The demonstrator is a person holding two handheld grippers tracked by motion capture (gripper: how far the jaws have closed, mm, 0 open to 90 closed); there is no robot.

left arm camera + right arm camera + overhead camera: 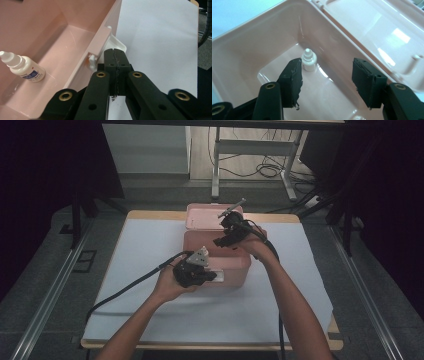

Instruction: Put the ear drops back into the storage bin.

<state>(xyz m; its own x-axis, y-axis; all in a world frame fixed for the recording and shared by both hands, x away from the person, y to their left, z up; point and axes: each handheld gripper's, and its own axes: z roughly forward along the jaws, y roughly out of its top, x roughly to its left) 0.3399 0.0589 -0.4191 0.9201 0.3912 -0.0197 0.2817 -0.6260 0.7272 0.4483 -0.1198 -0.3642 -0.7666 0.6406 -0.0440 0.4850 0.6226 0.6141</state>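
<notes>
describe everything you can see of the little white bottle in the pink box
The small dropper bottle looks like white plastic, with a narrow ribbed screw cap tapering to a rounded tip and a label carrying a blue patch. In the left gripper view it seems to lie tilted on the floor of the open pink box, close to one wall. Nothing grips it: the right claw hangs open above it, apart.
</notes>
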